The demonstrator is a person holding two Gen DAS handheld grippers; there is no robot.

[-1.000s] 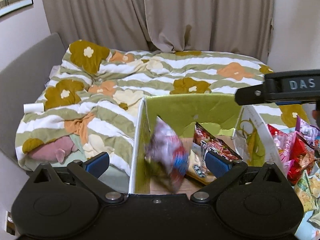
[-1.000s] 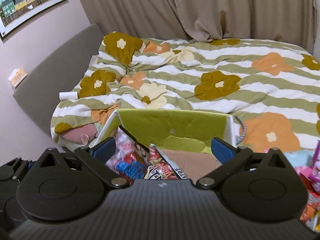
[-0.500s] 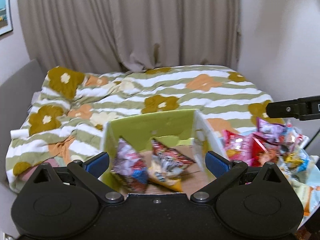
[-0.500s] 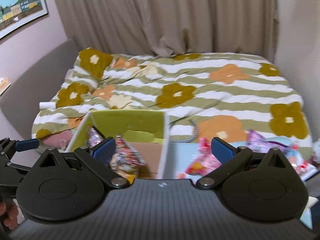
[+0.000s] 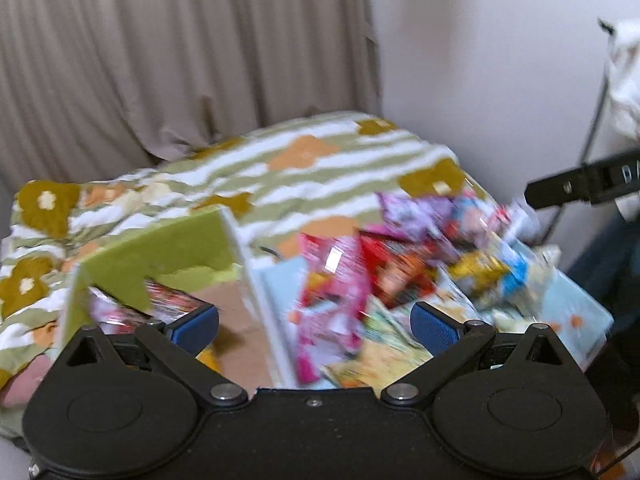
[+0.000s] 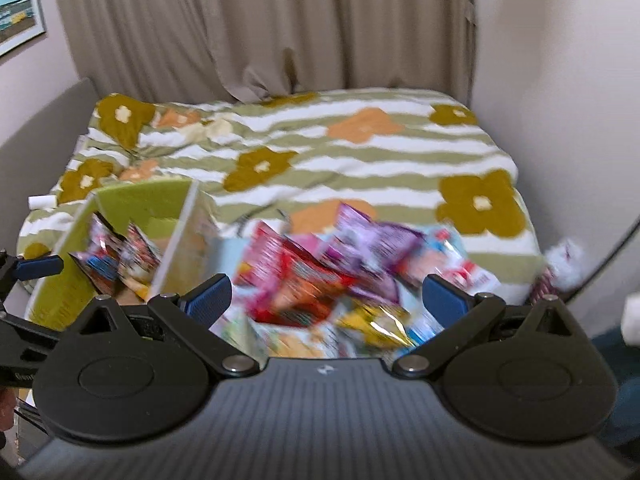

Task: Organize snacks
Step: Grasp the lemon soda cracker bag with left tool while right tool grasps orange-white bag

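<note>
Two grippers are above the foot of a bed with a green-and-white striped flowered blanket [image 6: 360, 152]. The left gripper [image 5: 314, 320] has its blue-padded jaws wide apart with nothing between them, and the right gripper [image 6: 326, 294] is the same. An open cardboard box with green inner walls [image 6: 140, 200] stands on the blanket, and a few shiny snack packets [image 6: 116, 256] lean inside it. Just right of the box lies a blurred pile of colourful snack bags [image 6: 344, 272] on a pale blue sheet [image 5: 568, 300].
</note>
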